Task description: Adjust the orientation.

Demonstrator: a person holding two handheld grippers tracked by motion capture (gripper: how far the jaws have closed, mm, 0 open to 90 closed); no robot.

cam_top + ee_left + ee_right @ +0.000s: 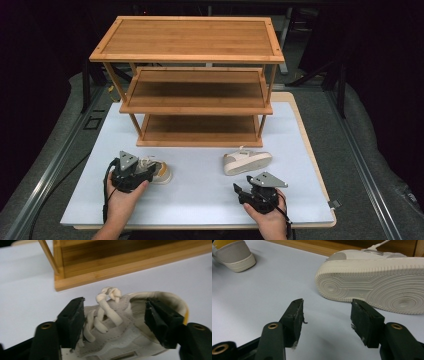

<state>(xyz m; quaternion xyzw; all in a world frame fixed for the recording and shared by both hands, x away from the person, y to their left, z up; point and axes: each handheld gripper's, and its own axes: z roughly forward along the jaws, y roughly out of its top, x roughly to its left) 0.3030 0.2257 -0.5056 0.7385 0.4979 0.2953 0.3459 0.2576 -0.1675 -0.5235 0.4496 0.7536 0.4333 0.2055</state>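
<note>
**2 shoes on the counter, all 3 shelves bare**

Your left claw (145,169) sits over the left shoe (159,171) near the counter's (200,170) front-left corner. Its jaws stand apart on either side of the upper, and I see no pad pressing on it, so that shoe is not gripped. The right shoe (246,161) lies on its side toward the front-right, in front of the wooden rack (192,75). Your right claw (242,191) waits just short of it, jaws apart and empty. Judging by the bare shelves, nothing is stowed yet; both shoes remain to be lifted and placed.

The left gripper view shows the knotted laces (110,293) between the jaws, hidden from above. The right gripper view shows the tipped shoe's ribbed sole (387,287) facing you, which the high view barely reveals.
</note>
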